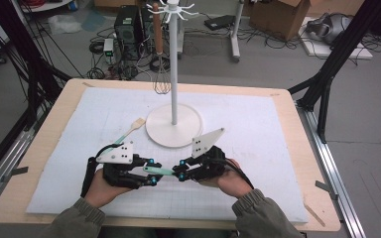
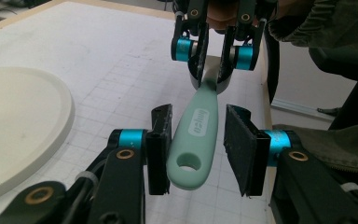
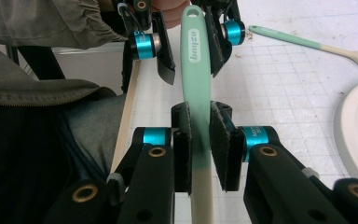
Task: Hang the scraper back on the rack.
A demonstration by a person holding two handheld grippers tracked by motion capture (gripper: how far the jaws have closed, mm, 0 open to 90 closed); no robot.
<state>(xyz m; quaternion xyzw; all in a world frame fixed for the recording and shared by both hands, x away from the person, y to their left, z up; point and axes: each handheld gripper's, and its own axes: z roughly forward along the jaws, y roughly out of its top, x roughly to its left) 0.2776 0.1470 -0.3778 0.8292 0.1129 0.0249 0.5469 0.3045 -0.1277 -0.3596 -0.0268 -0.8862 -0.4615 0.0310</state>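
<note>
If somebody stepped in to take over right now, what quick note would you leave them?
Right gripper: shut on the mint-handled utensil, near where mint meets wood.
Left gripper: jaws around the handle's hole end; one pad touches, the other is apart, so no grip yet.
A second mint utensil lies beside the stand's base; a whisk hangs from the stand.
Done: one utensil lifted. Left: finish the handover, probably hang both.

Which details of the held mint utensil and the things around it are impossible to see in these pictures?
- Working end of the held utensil: right gripper view, cut off by the bottom edge between the right gripper pads.
- Lettering on its handle: left gripper view, too blurred to read.
- Left gripper contact: whether the far pad touches the handle is unclear.
- Second spatula: high view, its handle end is hidden under the left gripper plate.
</note>
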